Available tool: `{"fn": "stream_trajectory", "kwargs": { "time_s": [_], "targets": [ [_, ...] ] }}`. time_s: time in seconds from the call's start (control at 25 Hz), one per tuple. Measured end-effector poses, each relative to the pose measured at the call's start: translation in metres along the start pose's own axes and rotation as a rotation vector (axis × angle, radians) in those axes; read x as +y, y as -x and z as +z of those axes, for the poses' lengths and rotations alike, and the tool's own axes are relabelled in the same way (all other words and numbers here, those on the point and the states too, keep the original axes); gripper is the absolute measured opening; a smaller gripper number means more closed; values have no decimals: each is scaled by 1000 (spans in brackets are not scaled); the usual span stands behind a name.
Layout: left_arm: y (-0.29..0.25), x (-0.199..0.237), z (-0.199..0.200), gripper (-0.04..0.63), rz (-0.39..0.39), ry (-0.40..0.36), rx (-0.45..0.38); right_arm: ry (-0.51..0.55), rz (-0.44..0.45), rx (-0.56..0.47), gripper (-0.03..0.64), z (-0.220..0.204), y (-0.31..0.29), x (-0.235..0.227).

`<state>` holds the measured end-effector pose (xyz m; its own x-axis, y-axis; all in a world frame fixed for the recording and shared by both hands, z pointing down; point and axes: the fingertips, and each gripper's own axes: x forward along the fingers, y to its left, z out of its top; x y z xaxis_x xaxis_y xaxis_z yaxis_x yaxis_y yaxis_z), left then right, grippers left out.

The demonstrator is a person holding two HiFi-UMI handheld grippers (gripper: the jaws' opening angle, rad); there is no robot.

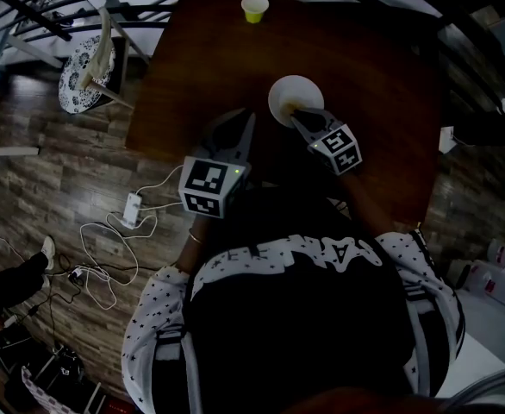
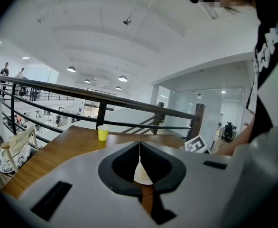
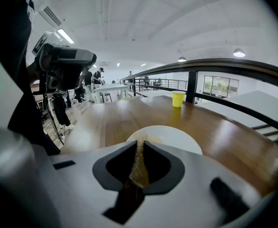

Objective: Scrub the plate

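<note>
A white plate (image 1: 294,96) lies on the dark wooden table (image 1: 201,50), in front of both grippers. My right gripper (image 1: 298,116) reaches over the plate's near rim and is shut on a thin yellow-brown scouring pad (image 3: 139,167). In the right gripper view the plate (image 3: 179,137) shows just past the right gripper (image 3: 140,145). My left gripper (image 1: 249,119) hovers just left of the plate, jaws pressed together with nothing between them. In the left gripper view a sliver of the plate (image 2: 142,174) shows behind the left gripper (image 2: 139,145).
A yellow paper cup (image 1: 254,8) stands at the table's far edge, near a black railing (image 3: 210,65). On the floor to the left are a chair with a patterned cushion (image 1: 84,74), a power strip (image 1: 133,210) and loose cables (image 1: 97,257).
</note>
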<state>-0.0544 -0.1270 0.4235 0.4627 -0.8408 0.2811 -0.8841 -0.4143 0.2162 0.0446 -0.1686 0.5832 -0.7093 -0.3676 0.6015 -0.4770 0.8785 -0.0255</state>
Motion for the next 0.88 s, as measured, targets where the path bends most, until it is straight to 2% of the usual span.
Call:
{"fn": "stream_trajectory", "kwargs": {
  "time_s": [0.88],
  "targets": [
    [1,-11,-6,15,-41,-8,14,-14,12,-30,49,1,8,21]
  ]
}}
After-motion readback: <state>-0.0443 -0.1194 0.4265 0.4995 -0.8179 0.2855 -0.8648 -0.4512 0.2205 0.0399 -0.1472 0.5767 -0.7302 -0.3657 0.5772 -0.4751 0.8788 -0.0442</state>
